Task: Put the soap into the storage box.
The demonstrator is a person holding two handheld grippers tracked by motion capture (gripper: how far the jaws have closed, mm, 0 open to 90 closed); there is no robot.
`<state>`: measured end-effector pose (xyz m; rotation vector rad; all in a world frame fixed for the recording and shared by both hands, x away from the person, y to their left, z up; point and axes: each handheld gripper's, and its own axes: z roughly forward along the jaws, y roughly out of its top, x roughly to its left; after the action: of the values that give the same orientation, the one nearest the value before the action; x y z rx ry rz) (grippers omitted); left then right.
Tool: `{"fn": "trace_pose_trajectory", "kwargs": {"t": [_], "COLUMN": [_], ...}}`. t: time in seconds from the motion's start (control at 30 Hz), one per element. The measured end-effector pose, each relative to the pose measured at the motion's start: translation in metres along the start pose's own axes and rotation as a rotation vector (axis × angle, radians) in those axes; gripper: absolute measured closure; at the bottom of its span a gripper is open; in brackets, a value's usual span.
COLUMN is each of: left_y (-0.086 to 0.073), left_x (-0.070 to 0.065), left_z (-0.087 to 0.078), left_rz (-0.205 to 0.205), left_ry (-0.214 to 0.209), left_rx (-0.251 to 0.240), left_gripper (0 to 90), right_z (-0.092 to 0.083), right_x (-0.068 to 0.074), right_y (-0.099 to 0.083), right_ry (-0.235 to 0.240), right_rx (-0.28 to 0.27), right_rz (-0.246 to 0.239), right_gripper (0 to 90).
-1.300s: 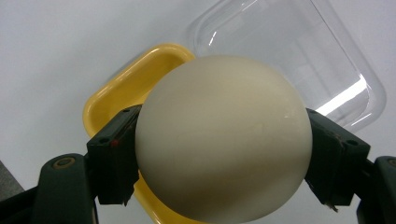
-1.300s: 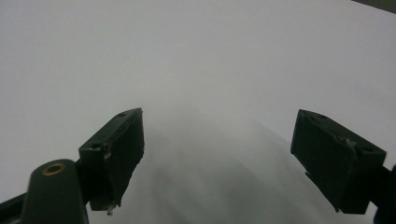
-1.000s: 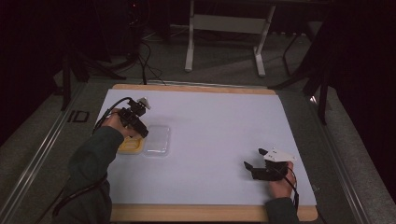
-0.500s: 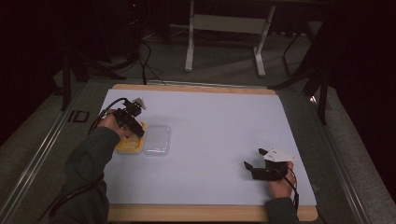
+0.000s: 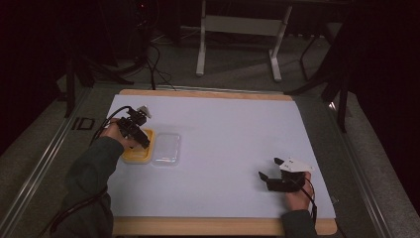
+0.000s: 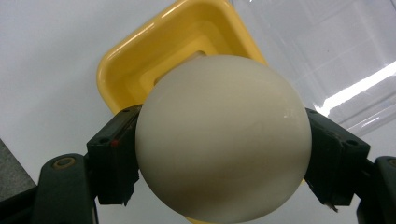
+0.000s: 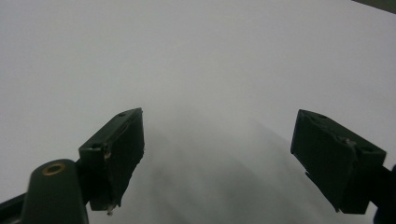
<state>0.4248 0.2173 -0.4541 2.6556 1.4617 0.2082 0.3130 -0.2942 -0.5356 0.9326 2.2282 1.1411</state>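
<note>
A cream-white ball (image 6: 223,140), egg-like and smooth, sits between the two black jaws of my left gripper (image 6: 223,156), which is shut on it. Right behind it lies a yellow square tray (image 6: 140,60) with a stepped hollow. In the high view the left gripper (image 5: 141,140) hangs over that yellow tray (image 5: 132,156) at the table's left. My right gripper (image 5: 265,177) rests near the front right of the white table cover, open; its jaws (image 7: 219,154) stand wide apart with nothing between them.
A clear plastic lid (image 5: 166,148) lies flat just right of the yellow tray, also seen as the clear lid (image 6: 327,46) in the left gripper view. The white cover (image 5: 233,134) spans the wooden table. A metal stand's legs (image 5: 237,44) stand beyond the far edge.
My left gripper with the ball has shifted slightly toward the near side, down over the yellow tray. The right gripper has kept still.
</note>
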Motion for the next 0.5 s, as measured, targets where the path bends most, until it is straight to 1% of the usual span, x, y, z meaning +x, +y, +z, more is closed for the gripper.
{"fn": "trace_pose_trajectory", "kwargs": {"t": [0.33,0.4,0.5], "left_y": [0.0009,0.0012,0.0018], "left_x": [0.0003,-0.0004,-0.0007], "left_z": [0.0036,0.0041,0.0052], "left_rz": [-0.001,-0.007,-0.002], "left_ry": [0.0,-0.001,0.001], "left_rx": [-0.002,-0.005,-0.001], "left_gripper": [22.9,22.9,22.9], "right_z": [0.0001,0.0001,0.0001], "right_x": [0.0001,0.0001,0.0001], "right_y": [0.0,0.0,0.0], "right_ry": [0.001,0.001,0.001], "right_rx": [0.001,0.0,-0.001], "right_rz": [0.0,0.0,0.0], "right_gripper": [17.0,17.0,17.0]}}
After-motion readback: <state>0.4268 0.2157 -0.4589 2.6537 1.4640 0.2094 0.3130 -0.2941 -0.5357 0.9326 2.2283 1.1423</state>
